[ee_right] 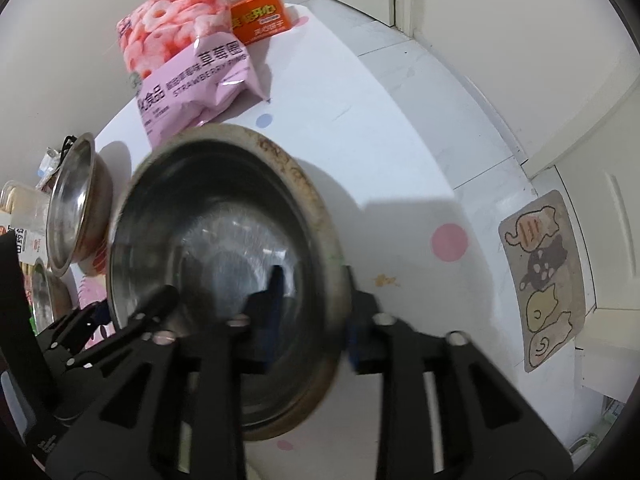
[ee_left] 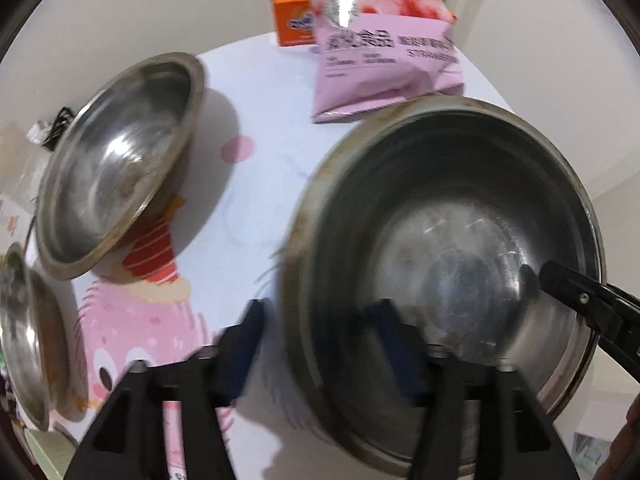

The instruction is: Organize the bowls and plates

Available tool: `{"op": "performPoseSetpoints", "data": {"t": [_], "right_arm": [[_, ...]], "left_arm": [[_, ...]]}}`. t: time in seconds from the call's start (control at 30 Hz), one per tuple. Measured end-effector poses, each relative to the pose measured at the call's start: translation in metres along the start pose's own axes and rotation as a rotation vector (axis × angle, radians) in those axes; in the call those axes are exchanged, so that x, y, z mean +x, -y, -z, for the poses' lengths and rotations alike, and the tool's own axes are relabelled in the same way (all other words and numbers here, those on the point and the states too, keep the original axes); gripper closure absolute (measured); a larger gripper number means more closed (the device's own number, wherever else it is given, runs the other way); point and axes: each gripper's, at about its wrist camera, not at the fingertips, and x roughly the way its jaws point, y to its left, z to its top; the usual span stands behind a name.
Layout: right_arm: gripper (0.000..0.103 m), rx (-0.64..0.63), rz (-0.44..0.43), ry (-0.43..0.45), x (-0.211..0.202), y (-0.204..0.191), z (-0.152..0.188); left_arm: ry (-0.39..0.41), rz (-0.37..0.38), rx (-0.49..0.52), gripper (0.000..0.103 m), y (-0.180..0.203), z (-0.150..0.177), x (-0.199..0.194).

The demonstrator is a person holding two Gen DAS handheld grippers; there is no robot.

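I have both tools over the big steel bowl (ee_left: 448, 248), which sits on the counter (ee_left: 264, 92) near its front edge, just in front of the pink strawberry-ring snack bag (ee_left: 384, 60). My left tool (ee_left: 320, 344) straddles the bowl's left rim: one blue-padded finger outside the wall, the other inside the basin. Its jaws stand partly apart with a clear gap to the rim, so nothing is gripped. My right tool (ee_right: 316, 312) straddles the opposite rim the same way, one finger inside, one outside. Its jaws are narrowly parted around the stained rim; motion blur keeps me from seeing whether the pads press the metal, so I cannot tell if it has hold.

A second steel bowl (ee_left: 120, 160) rests tilted toward the counter's left edge, over a pink cartoon print on the counter cover. A third steel dish (ee_left: 28, 340) pokes in at the left edge. An orange carton (ee_left: 290, 16) stands at the back edge, just beside the snack bag. On the floor beyond the right edge lies a cat-pattern mat (ee_right: 542, 284).
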Motion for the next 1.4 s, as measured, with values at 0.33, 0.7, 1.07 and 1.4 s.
{"op": "performPoseSetpoints", "data": {"t": [0.33, 0.7, 1.07, 1.4], "right_arm": [[0.041, 0.040, 0.047, 0.060, -0.031, -0.005, 0.004], [0.031, 0.129, -0.002, 0.081, -0.089, -0.030, 0.009], [0.018, 0.056, -0.042, 0.076, -0.105, -0.086, 0.014], [0.016, -0.075, -0.109, 0.043, -0.099, -0.151, 0.006]], "left_arm": [[0.031, 0.029, -0.054, 0.025, -0.024, 0.005, -0.035], [0.116, 0.024, -0.070, 0.021, -0.054, 0.003, -0.120], [0.158, -0.047, -0.076, 0.019, -0.094, 0.005, -0.154], [0.116, 0.033, -0.187, 0.015, -0.152, 0.003, -0.155]]}}
